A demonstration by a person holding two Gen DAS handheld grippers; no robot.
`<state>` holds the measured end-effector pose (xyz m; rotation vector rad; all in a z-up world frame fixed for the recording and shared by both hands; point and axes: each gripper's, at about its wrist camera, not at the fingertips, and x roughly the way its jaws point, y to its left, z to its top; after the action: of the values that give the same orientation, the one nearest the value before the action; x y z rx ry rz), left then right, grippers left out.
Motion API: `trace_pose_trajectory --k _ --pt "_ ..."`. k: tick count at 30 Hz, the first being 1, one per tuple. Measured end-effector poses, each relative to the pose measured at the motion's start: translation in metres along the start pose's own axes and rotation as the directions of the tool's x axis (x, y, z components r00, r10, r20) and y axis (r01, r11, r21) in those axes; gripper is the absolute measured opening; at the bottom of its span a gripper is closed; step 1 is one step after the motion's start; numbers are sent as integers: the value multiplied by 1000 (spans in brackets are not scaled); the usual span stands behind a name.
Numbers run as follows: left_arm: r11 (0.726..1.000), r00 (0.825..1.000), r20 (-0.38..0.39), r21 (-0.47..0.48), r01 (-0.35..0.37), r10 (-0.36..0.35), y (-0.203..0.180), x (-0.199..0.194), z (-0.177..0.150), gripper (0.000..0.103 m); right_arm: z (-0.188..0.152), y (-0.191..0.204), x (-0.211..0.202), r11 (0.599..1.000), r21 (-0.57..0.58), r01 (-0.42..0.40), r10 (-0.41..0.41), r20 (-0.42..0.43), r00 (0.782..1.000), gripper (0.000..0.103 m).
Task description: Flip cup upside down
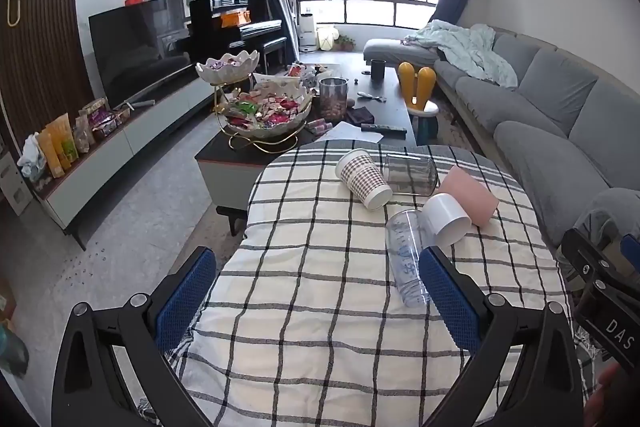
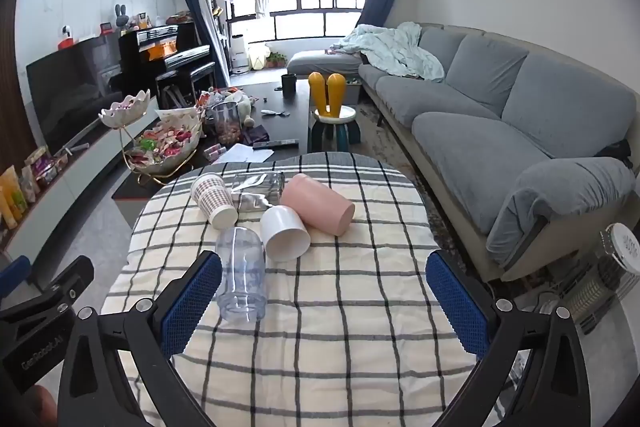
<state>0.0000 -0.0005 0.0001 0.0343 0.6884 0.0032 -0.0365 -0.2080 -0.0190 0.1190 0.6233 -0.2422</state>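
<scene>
Several cups lie on their sides on a table with a checked cloth (image 1: 320, 287) (image 2: 340, 287). A clear plastic cup (image 1: 406, 259) (image 2: 242, 275) lies nearest. Behind it are a white cup (image 1: 446, 219) (image 2: 284, 233), a pink cup (image 1: 470, 197) (image 2: 318, 205), a patterned paper cup (image 1: 362, 179) (image 2: 214, 201) and a clear glass (image 1: 410, 174) (image 2: 258, 189). My left gripper (image 1: 316, 291) is open and empty, its right finger beside the clear cup. My right gripper (image 2: 324, 293) is open and empty, its left finger beside the clear cup.
A dark coffee table (image 1: 384, 107) with a snack bowl stand (image 1: 268, 111) sits beyond the cloth table. A grey sofa (image 2: 500, 115) runs along the right. A TV cabinet (image 1: 120, 135) is on the left, a heater (image 2: 600, 283) at lower right.
</scene>
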Motion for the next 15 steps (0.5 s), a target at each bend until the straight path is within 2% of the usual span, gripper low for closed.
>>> trace_pose_trajectory --k 15 --pt "1000 1000 4 -3 1 -1 -7 -1 -4 103 1 0 -1 1000 6 -3 3 -8 1000 102"
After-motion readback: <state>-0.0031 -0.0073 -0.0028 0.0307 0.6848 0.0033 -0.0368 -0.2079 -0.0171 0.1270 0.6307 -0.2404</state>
